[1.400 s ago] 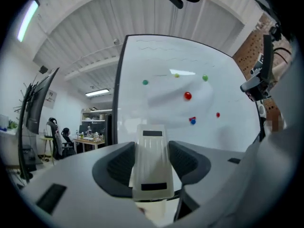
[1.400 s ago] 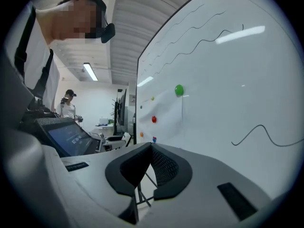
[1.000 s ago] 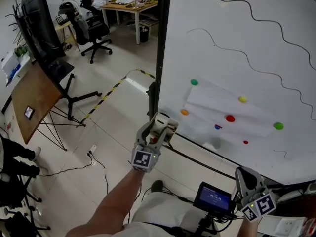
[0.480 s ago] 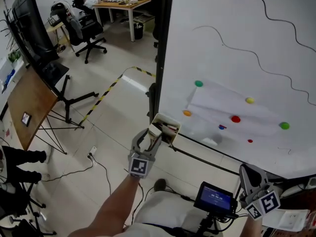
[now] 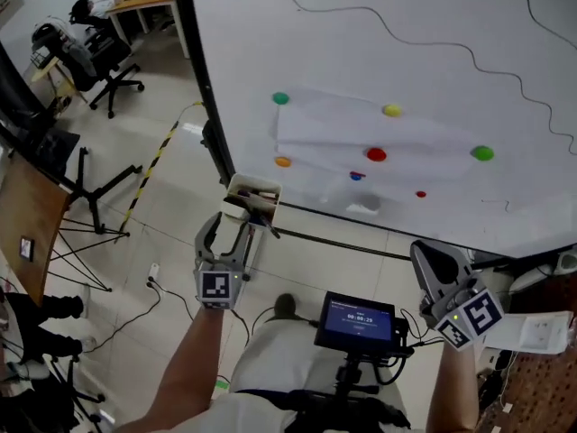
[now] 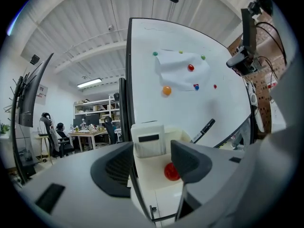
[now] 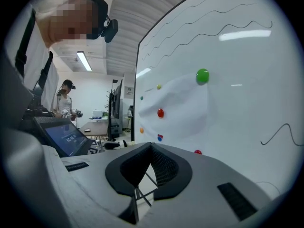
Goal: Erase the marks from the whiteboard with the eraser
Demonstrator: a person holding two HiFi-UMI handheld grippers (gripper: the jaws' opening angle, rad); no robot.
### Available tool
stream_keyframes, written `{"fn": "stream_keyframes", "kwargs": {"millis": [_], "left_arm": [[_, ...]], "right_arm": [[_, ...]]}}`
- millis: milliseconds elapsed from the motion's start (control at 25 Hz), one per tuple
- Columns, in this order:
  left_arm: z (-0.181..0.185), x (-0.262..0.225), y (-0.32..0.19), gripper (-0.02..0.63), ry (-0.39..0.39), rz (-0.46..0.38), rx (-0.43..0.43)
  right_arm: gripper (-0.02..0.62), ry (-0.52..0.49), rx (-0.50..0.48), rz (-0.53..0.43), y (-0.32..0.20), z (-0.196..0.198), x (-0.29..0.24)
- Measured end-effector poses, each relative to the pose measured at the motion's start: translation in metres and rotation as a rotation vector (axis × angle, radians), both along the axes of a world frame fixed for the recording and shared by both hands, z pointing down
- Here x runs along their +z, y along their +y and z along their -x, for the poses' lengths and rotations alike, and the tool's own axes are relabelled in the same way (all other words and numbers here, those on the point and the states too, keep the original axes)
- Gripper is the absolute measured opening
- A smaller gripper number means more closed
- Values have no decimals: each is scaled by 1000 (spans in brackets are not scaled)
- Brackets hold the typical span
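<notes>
The whiteboard carries wavy black lines and a paper sheet pinned by coloured magnets. A small white tray hangs at its lower left corner. The white eraser stands in the tray beside a red magnet, with a black marker behind. My left gripper sits just in front of the tray, open; its jaws have just been opening, and the eraser shows ahead between them, untouched. My right gripper hangs low at the right, shut and empty.
A small lit screen is mounted in front of my body between the arms. At the left stand a black tripod stand, a tilted wooden board and office chairs. Yellow-black tape crosses the floor. A person stands far back.
The left gripper has come down level with the tray and its jaws stand wider. The head view has swung right, toward the board. The right gripper has kept its place.
</notes>
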State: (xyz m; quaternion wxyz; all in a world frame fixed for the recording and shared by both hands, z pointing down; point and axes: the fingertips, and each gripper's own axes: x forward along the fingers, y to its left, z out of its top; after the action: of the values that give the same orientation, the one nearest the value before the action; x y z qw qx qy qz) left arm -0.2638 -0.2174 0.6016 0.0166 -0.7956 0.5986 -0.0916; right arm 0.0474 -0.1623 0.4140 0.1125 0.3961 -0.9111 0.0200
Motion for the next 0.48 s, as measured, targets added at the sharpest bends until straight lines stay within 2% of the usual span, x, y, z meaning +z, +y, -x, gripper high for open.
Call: {"fn": "stream_keyframes", "kwargs": {"millis": [160,360,440,480], "left_arm": [[-2,-13,12,287,10,7,14],[-16,-52,28,288,60,-31,52],[-35,-76,32,279,86,-53,90],[-47,-86,32,228,95,-67,116]], "right_arm": [[6,-26,32,19,6,-14,5],[6,-67,59,22,16,-29,9],[6,-86,67,16,18,-37,8],[6,-96,71,9,19,-41,8]]}}
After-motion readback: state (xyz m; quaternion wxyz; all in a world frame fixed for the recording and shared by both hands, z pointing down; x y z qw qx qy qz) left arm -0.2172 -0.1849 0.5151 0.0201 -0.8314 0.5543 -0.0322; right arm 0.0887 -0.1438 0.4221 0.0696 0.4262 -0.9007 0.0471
